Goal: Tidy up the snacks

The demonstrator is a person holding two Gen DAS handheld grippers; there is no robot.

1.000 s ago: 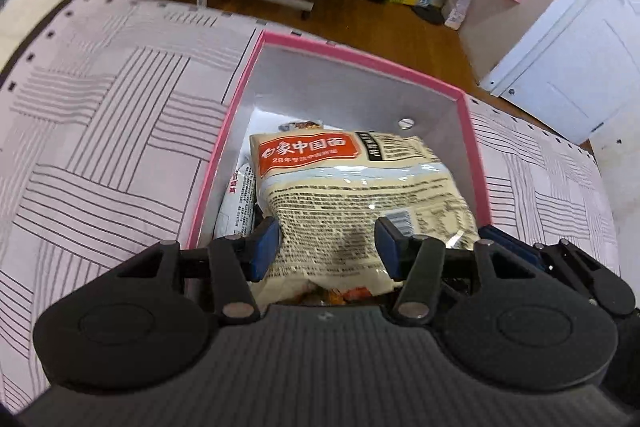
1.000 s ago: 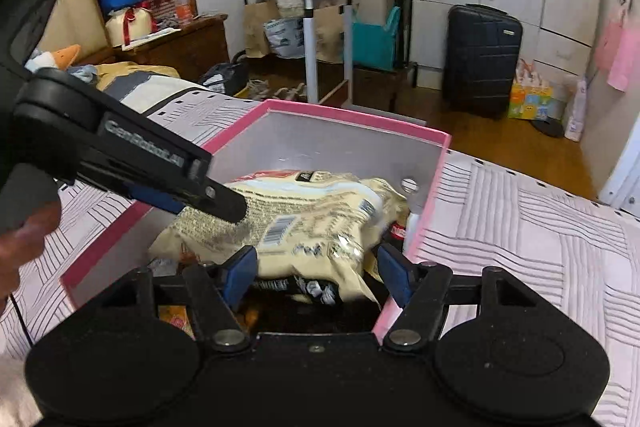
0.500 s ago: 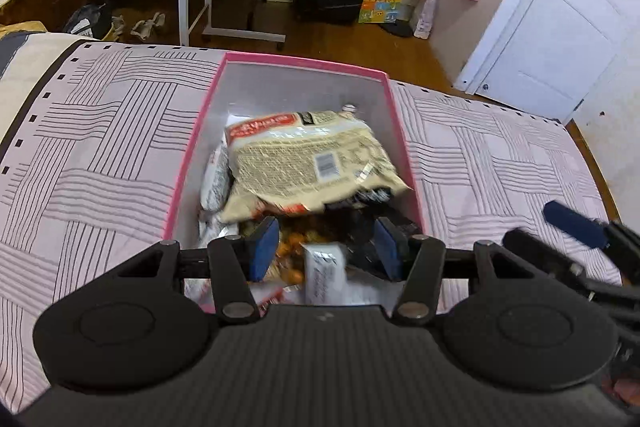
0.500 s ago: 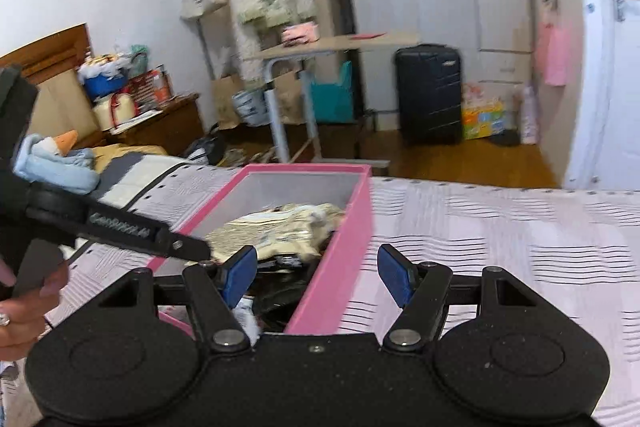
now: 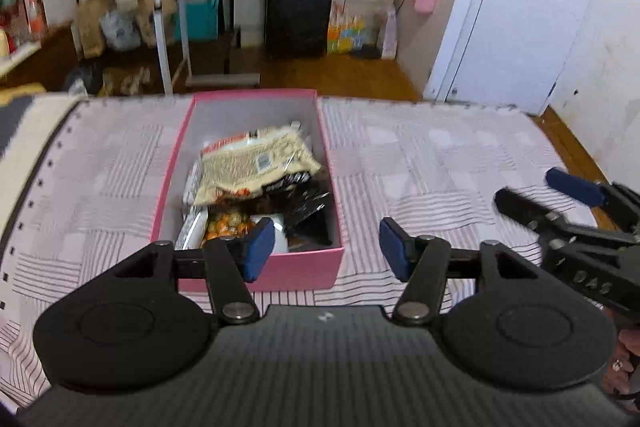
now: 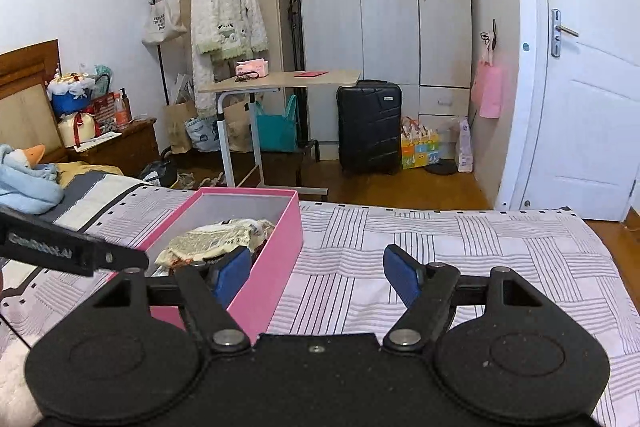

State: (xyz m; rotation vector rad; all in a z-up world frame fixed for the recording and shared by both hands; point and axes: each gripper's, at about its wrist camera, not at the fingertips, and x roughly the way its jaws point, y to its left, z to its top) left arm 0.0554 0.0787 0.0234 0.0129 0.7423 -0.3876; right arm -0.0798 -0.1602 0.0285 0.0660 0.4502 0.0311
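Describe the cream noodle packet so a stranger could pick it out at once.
On the striped bedspread sits an open pink box full of snacks. The noodle packet lies on top of the pile, toward the box's far end. It is the big cream-coloured one with an orange-red band along one end and a small barcode, while the packets beside it are black or orange.

Even, soft daylight; left wrist view motion-blurred, right wrist view sharp, fisheye bending at edges.
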